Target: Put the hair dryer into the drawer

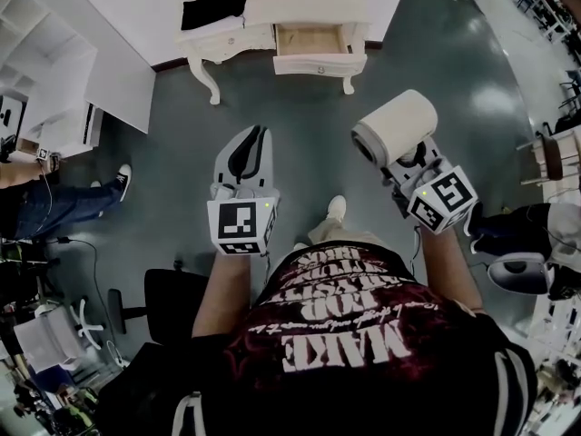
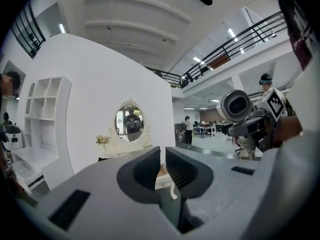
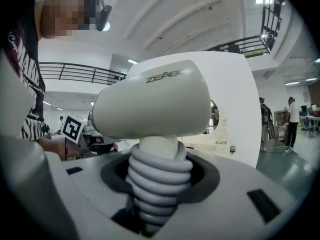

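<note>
From above, the person stands on the grey floor (image 1: pixel 300 116) with both forearms stretched forward, roughly level and side by side, aimed at the white dressing table (image 1: pixel 300 3) ahead. The drawer (image 1: pixel 313 39) at the right end of the table's front is pulled out, its wooden inside showing. The left gripper (image 1: pixel 254 134) juts out from its marker cube with nothing in it. The right gripper (image 1: pixel 399 157) carries the hair dryer (image 1: pixel 395 127), which is up in the air, well apart from the drawer, with one round end turned back toward the person. In the left gripper view, the left gripper (image 2: pixel 163 159) has its jaws almost together, only a thin slit between the dark pads and nothing in it. An oval mirror (image 2: pixel 129 123) hangs on the white wall beyond, and the hair dryer (image 2: pixel 235 105) shows off to the right, held level with this gripper. In the right gripper view, the right gripper (image 3: pixel 157 169) has its jaws clamped on the dryer's handle, which is wound round with its grey cord. The hair dryer (image 3: pixel 155 106) stands upright from the jaws with its cream barrel lying crosswise above them.
</note>
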A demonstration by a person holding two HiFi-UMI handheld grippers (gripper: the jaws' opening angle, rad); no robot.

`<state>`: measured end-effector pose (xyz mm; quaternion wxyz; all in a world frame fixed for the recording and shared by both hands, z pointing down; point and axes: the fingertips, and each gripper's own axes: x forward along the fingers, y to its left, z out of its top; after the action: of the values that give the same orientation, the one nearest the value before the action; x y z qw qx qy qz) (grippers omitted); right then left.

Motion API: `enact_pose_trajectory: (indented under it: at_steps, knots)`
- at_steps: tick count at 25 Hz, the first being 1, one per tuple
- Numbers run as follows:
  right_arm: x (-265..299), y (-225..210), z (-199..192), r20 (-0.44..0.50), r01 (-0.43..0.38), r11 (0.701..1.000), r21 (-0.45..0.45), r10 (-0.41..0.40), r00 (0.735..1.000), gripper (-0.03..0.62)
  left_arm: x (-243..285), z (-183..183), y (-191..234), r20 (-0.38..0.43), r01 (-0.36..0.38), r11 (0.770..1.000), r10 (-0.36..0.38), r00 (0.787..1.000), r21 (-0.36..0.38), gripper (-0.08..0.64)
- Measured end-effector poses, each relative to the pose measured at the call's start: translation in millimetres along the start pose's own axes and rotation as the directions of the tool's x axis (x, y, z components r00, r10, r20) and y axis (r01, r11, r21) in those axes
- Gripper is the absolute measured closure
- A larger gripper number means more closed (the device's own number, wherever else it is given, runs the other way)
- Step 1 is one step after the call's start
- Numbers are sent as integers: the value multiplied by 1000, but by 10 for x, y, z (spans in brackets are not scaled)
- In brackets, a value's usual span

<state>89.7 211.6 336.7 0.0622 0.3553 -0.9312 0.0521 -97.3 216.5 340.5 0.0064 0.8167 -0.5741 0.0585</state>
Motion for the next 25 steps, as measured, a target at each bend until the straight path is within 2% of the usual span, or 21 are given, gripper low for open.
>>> enact_pose_trajectory:
  at_steps: [17,25]
  knots:
    - [358,-582,137,-6,-37,999,14,37,999,394,772,137,31,-11,19,1000,-19,1000,14,523]
    - [470,-942,153,0,-54,998,29,54,999,394,1129,61,-46,-47,23,1000,-23,999,15,523]
